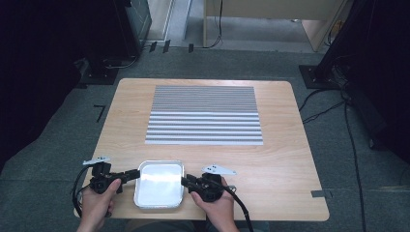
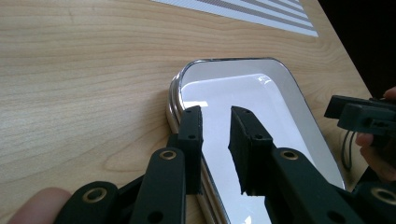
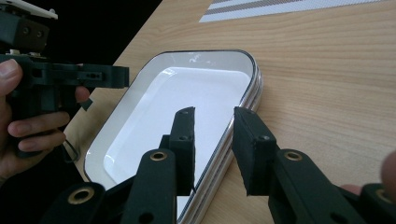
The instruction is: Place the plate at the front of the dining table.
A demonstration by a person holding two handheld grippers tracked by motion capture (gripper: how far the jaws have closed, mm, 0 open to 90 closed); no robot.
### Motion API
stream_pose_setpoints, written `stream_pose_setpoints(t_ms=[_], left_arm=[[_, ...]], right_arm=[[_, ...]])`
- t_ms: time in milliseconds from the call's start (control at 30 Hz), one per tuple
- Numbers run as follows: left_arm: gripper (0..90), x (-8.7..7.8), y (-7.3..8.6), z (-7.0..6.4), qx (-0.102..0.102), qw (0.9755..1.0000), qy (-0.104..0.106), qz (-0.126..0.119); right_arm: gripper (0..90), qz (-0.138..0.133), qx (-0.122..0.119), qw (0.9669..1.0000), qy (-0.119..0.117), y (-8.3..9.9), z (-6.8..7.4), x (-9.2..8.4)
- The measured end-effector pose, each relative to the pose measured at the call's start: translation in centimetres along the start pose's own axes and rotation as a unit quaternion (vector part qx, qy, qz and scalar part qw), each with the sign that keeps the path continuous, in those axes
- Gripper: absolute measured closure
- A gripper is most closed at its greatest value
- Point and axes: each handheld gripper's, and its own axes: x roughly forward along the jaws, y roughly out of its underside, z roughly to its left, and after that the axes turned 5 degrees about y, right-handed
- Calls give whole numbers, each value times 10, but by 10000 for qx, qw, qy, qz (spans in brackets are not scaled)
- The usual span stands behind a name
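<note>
Tray at worktop near edge, both hand-held grippers astride its rims.

White tray [image 1: 159, 189] sits at 6 o'clock on the worktop [image 1: 285, 169], striped mat [image 1: 204, 115] towards 12. Left hand-held gripper [image 2: 215, 122] and right hand-held gripper [image 3: 214, 122] each part-open, jaws either side of a rim, not clamped.

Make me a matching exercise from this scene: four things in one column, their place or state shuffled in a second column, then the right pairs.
Things:
1. tray
2. striped mat
3. left gripper
4. right gripper

Places or states:
A. open, jaws astride the tray's right rim
B. flat at the table's middle and far part
C. open, jaws astride the tray's left rim
D. white, near the table's front edge

Pairs: 1-D, 2-B, 3-C, 4-A
</note>
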Motion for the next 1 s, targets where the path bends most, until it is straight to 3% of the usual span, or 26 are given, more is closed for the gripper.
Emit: stream_pose_setpoints(t_ms=[200, 533, 800, 1000], left_arm=[[747, 3, 0, -2, -5, 9999, 105, 55], [723, -3, 0, 4, -55, 9999, -81, -46], [717, 2, 0, 2, -38, 10000, -42, 56], [715, 1, 0, 3, -88, 9999, 24, 46]], right_arm=[[713, 110, 162, 9997, -150, 1, -2, 3], [710, 256, 471, 9977, -422, 3, -6, 7], [710, 268, 750, 9950, -607, 3, -12, 8], [710, 357, 834, 9941, -588, 5, -14, 12]])
